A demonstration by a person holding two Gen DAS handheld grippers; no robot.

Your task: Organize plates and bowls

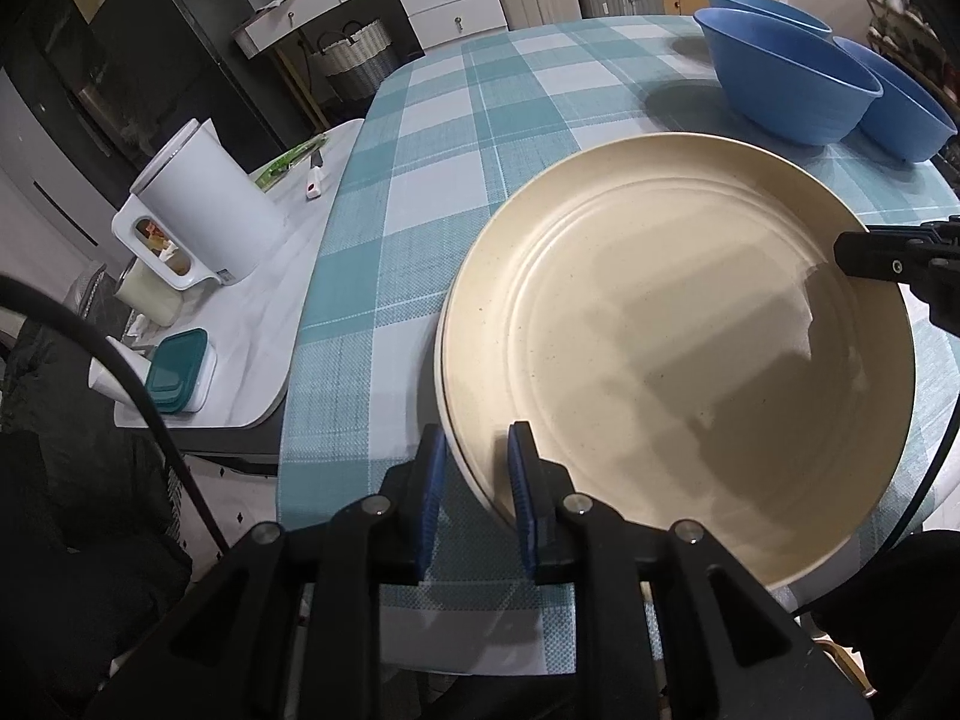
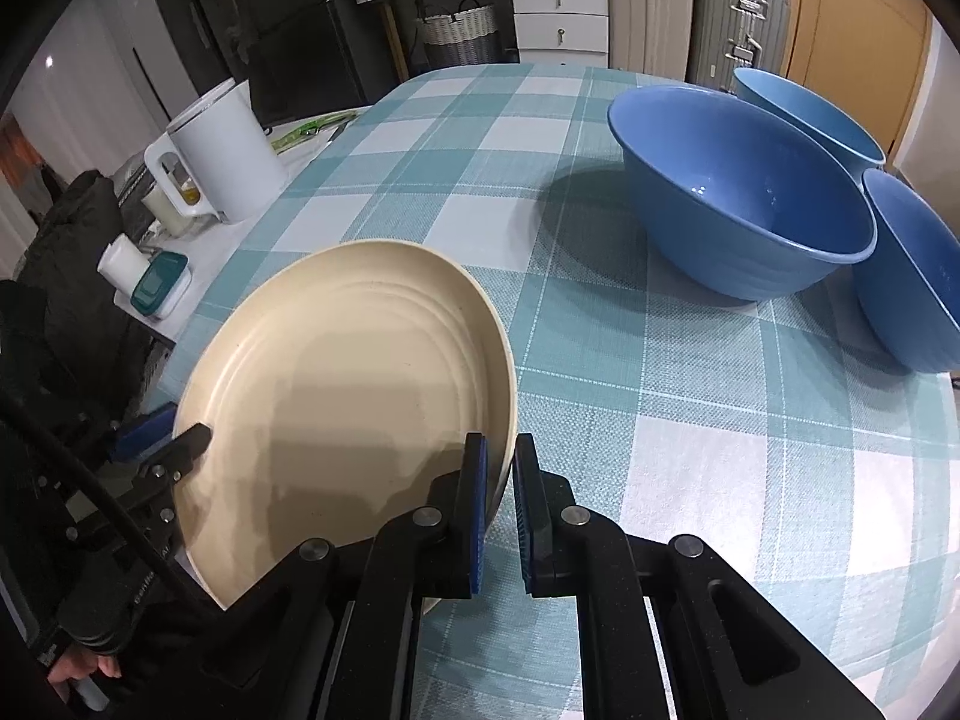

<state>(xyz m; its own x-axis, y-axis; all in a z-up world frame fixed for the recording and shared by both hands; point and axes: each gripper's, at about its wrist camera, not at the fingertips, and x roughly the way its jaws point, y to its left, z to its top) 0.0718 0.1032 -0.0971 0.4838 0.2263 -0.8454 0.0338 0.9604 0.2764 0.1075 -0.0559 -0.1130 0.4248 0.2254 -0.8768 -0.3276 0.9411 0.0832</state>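
Plates look mostly gathered, bowls not. A round cream speckled plate (image 1: 678, 354) sits on top of a second cream plate (image 1: 447, 420), only a sliver of whose rim peeks out underneath in the left wrist view; so two plates counted, maybe more hidden below, cannot tell.

The left gripper (image 1: 477, 480) has the near rim of the top plate between its blue pads. The jaws stand narrow; the inner pad lies against the plate's inside wall, the outer pad seems just off the rim, so I read it as not clamped.

The right gripper (image 2: 498, 510) has the opposite rim between its jaws. They are nearly closed, both pads tight to the edge, a firm pinch as far as I can judge.

Three blue plastic bowls: the big nearest one (image 2: 744, 204), one behind it (image 2: 810, 114), one to its right (image 2: 912, 276). All are well beyond both sets of jaws on the teal-and-white checked tablecloth (image 2: 660, 390). They stand side by side, touching or almost, not nested.

Left to do, by my guess: let go of the plate stack, then nest the three bowls.
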